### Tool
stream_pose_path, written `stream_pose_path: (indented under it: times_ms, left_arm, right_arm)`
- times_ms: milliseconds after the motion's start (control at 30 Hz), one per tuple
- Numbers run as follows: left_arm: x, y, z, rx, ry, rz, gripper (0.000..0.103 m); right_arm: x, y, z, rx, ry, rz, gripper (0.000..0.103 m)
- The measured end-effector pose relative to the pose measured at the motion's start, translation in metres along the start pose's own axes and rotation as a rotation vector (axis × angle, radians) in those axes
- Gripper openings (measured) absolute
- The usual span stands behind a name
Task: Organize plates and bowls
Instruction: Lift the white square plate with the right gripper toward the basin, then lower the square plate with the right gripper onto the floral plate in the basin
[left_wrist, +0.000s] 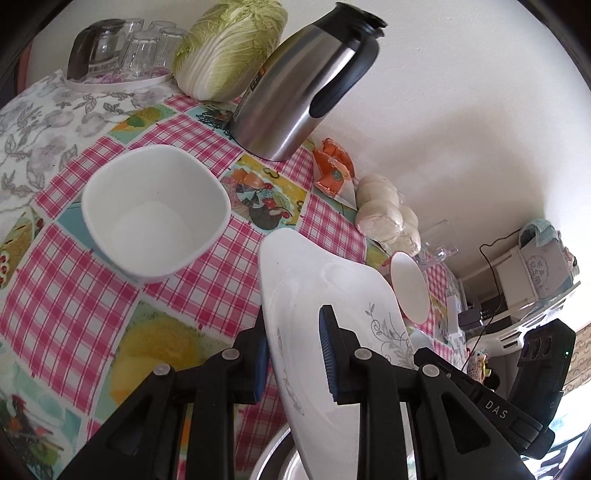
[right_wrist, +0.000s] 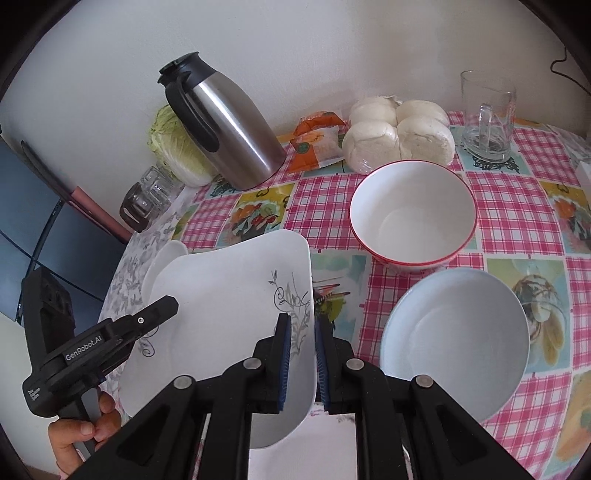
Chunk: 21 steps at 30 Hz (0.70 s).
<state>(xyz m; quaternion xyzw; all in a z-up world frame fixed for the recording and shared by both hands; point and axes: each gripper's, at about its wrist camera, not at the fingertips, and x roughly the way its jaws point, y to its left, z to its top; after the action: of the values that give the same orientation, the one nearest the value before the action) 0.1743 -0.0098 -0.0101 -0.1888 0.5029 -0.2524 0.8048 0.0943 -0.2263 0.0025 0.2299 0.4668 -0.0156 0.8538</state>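
A white square plate (left_wrist: 314, 291) with a grey vine pattern is held tilted above the table by both grippers. My left gripper (left_wrist: 293, 354) is shut on one edge of it. My right gripper (right_wrist: 301, 362) is shut on the opposite edge of the plate (right_wrist: 229, 295); the left gripper (right_wrist: 96, 343) shows at its far side. A white square bowl (left_wrist: 155, 210) sits on the tablecloth left of the plate. A red-rimmed white bowl (right_wrist: 413, 212) and a pale blue bowl (right_wrist: 458, 343) sit to the right.
A steel thermos jug (left_wrist: 306, 81), a napa cabbage (left_wrist: 229, 48), a tray of glasses (left_wrist: 129, 51), an orange packet (left_wrist: 332, 170), bagged white buns (right_wrist: 399, 136) and a glass mug (right_wrist: 487, 114) stand along the back by the wall. A metal basin rim (left_wrist: 273, 458) is below the plate.
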Motion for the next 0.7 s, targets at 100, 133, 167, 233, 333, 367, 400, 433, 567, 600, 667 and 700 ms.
stream_pose_path:
  times_ms: [100,133,167,233,333,367,400,433,567,600,667,700]
  left_arm:
    - [-0.014,-0.009,-0.007,0.031,-0.007,0.002,0.025]
    - [-0.019,-0.011,-0.011,0.038,-0.012,0.002,0.025]
    - [-0.023,-0.014,-0.014,0.048,-0.015,0.002,0.025]
    - [-0.029,-0.016,-0.022,0.068,-0.017,0.007,0.025]
    - [-0.033,-0.014,-0.032,0.065,-0.003,-0.002,0.025]
    - [-0.033,-0.012,-0.035,0.058,0.006,-0.004,0.025]
    - [-0.034,-0.01,-0.038,0.054,0.011,-0.004,0.025]
    - [-0.036,-0.01,-0.041,0.055,0.01,-0.002,0.025]
    - [-0.04,-0.012,-0.053,0.084,0.013,0.016,0.025]
    - [-0.041,-0.013,-0.056,0.092,0.014,0.018,0.025]
    - [-0.043,-0.015,-0.061,0.11,0.016,0.024,0.025]
    - [-0.043,-0.016,-0.064,0.117,0.018,0.027,0.025]
  right_arm:
    - [-0.013,0.001,-0.012,0.009,-0.008,0.003,0.014]
    - [-0.017,0.001,-0.016,0.011,-0.009,0.007,0.014]
    - [-0.021,0.002,-0.02,0.013,-0.011,0.009,0.014]
    - [-0.031,0.001,-0.028,0.017,-0.017,0.011,0.014]
    - [-0.043,0.0,-0.04,0.037,-0.03,0.028,0.014]
    - [-0.047,0.0,-0.045,0.04,-0.034,0.031,0.014]
    - [-0.05,-0.001,-0.05,0.043,-0.038,0.036,0.014]
    - [-0.052,-0.001,-0.055,0.05,-0.041,0.043,0.014]
    - [-0.056,-0.003,-0.075,0.07,-0.042,0.054,0.014]
    - [-0.057,-0.005,-0.079,0.08,-0.043,0.056,0.014]
    - [-0.057,-0.009,-0.089,0.107,-0.052,0.07,0.014]
    - [-0.058,-0.012,-0.094,0.122,-0.059,0.082,0.014]
